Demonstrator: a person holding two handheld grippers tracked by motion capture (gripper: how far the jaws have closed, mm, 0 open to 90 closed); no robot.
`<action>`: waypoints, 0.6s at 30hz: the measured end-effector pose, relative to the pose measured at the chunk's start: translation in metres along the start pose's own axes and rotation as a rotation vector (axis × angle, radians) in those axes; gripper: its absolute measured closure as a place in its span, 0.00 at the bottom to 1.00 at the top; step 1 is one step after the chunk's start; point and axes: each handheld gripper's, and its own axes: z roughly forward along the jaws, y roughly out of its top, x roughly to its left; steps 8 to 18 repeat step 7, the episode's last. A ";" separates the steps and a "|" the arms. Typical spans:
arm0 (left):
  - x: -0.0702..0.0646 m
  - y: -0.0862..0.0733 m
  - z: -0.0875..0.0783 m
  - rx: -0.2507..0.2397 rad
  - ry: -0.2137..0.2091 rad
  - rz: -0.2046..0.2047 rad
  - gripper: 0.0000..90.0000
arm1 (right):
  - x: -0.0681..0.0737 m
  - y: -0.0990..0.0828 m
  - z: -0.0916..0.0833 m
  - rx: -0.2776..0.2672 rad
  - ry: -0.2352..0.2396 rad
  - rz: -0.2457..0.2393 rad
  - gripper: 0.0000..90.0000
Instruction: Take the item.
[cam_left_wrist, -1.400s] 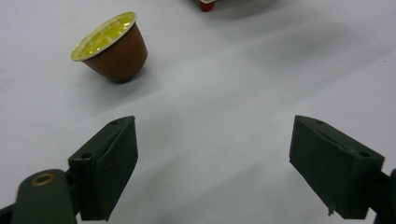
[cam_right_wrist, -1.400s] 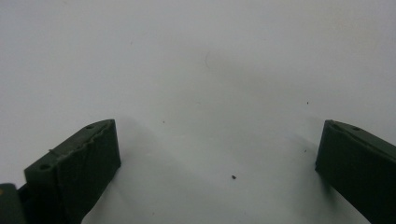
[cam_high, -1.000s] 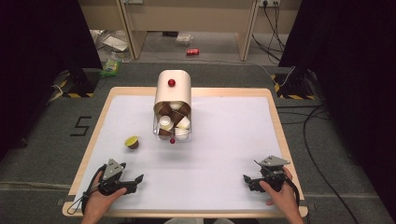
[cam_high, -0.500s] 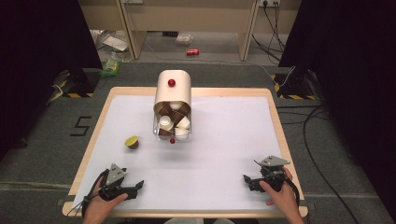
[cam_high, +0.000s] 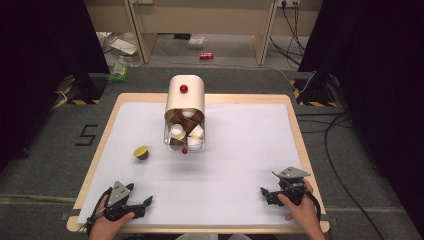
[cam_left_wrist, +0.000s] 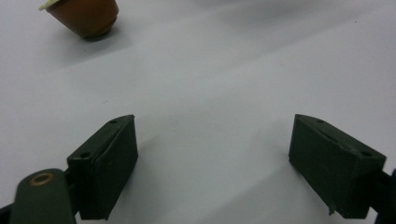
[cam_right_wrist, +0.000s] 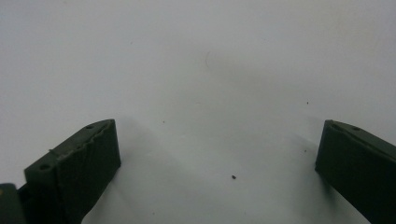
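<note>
A beige capsule dispenser (cam_high: 184, 102) with a red knob on top stands at the table's far middle. Its clear drawer (cam_high: 184, 137) is pulled out and holds several coffee capsules. One brown capsule with a yellow lid (cam_high: 142, 152) lies alone on the white mat, left of the drawer; it also appears as a capsule (cam_left_wrist: 84, 16) at the top left of the left gripper view. My left gripper (cam_high: 142, 205) rests open near the front left edge, nothing between its jaws. My right gripper (cam_high: 265, 194) rests open at the front right, jaws wide over bare mat.
The white mat (cam_high: 240, 150) covers a wooden table (cam_high: 298, 130). Dark curtains flank both sides. Cables (cam_high: 340, 150) run over the floor at the right, and a red can (cam_high: 206, 55) lies on the floor behind the table.
My left gripper has drawn back toward the front edge of the table. The right gripper has stayed put.
</note>
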 end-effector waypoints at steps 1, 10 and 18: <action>0.000 0.000 0.000 0.001 0.001 0.000 0.17 | 0.000 0.000 0.000 0.000 0.000 0.000 0.00; 0.000 0.000 0.000 0.003 0.000 -0.001 0.16 | 0.000 0.000 0.000 0.000 0.000 0.000 0.01; 0.000 0.000 0.000 0.003 0.000 -0.001 0.16 | 0.000 0.000 0.000 0.000 0.000 0.000 0.01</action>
